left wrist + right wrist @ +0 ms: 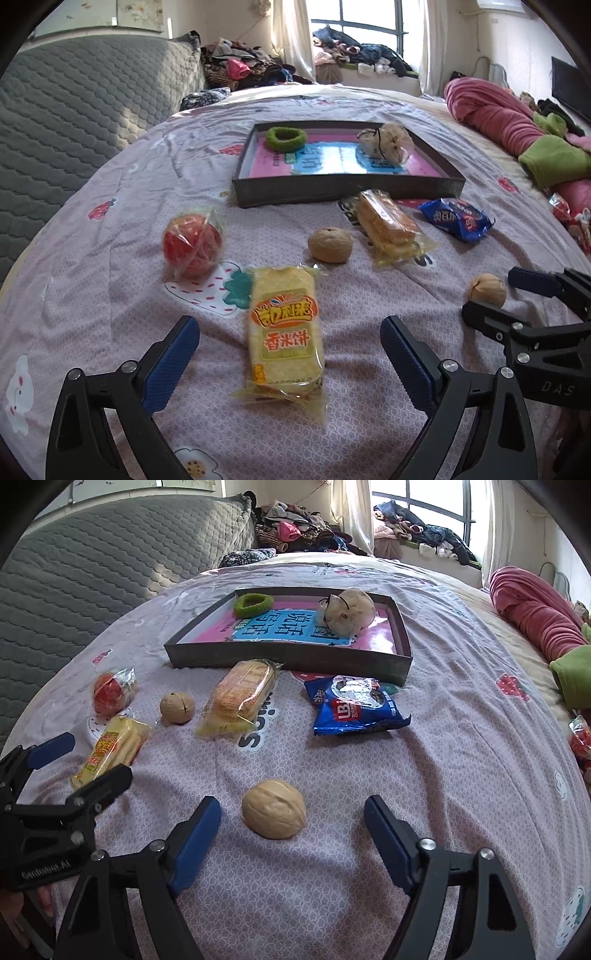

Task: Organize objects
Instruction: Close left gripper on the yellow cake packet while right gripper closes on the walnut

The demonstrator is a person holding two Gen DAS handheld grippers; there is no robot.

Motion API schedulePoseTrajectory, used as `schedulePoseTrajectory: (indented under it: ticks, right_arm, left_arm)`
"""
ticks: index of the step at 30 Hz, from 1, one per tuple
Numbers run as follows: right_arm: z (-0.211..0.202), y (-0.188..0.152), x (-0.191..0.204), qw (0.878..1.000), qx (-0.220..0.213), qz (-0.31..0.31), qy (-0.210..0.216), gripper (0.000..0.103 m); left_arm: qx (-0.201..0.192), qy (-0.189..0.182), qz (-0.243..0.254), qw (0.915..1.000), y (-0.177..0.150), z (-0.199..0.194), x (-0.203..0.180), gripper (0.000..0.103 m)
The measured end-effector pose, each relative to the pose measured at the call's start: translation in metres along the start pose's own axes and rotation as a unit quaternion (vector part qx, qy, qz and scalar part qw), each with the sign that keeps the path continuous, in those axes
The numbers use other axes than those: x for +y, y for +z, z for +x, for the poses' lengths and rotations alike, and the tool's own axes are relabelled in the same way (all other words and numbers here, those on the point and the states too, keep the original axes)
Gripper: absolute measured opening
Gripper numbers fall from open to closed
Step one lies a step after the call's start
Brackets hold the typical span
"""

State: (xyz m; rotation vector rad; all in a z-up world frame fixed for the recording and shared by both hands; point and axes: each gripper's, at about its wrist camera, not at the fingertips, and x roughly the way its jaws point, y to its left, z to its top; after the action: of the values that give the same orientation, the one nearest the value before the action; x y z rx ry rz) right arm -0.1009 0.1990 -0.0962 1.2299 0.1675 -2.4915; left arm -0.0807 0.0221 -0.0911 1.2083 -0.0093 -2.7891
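Observation:
My left gripper (290,332) is open, its blue pads on either side of a yellow rice-cake packet (285,341) lying on the bed. My right gripper (293,812) is open around a walnut (274,808), not touching it; that walnut also shows in the left wrist view (487,290). A second walnut (330,244) (177,708), a wrapped red apple (192,243) (110,694), a wrapped bread (388,227) (242,696) and a blue snack bag (458,218) (356,707) lie in front of a dark tray (332,188) (280,653). The tray holds a green hair tie (286,138) (253,603) and a mesh pouch (386,142) (347,611).
The bed has a pink patterned sheet (461,738). A grey quilted headboard (74,122) stands at the left. A rolled pink blanket (495,110) and green cloth (554,158) lie at the right. Clothes are piled by the window (351,51).

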Motion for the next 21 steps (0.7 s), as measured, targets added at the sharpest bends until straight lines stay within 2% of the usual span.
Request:
schedulePoseTrajectory:
  ticks: [2, 3, 6, 11, 16, 21]
  right_arm:
    - [0.001, 0.000, 0.000, 1.000, -0.001, 0.000, 0.001, 0.077]
    - [0.000, 0.000, 0.000, 1.000, -0.003, 0.001, 0.003, 0.074]
    - [-0.002, 0.002, 0.001, 1.000, -0.010, -0.001, 0.005, 0.072]
    - [0.006, 0.000, 0.004, 1.000, 0.002, -0.009, 0.005, 0.064]
    - [0.006, 0.000, 0.004, 1.000, -0.003, -0.007, 0.016, 0.045]
    - [0.005, -0.001, 0.004, 1.000, -0.003, -0.010, 0.029, 0.035]
  left_arm:
    - [0.001, -0.001, -0.003, 1.0000, 0.000, 0.001, 0.000, 0.076]
    - [0.003, -0.002, -0.008, 1.0000, 0.001, 0.001, 0.001, 0.063]
    - [0.017, -0.011, -0.014, 0.9997, 0.000, 0.008, 0.004, 0.062]
    - [0.030, -0.022, -0.019, 0.9991, -0.004, 0.015, 0.003, 0.058]
    - [0.031, -0.025, -0.027, 0.9988, -0.005, 0.017, 0.006, 0.053]
    - [0.035, -0.033, -0.030, 0.9984, -0.004, 0.018, 0.007, 0.045]
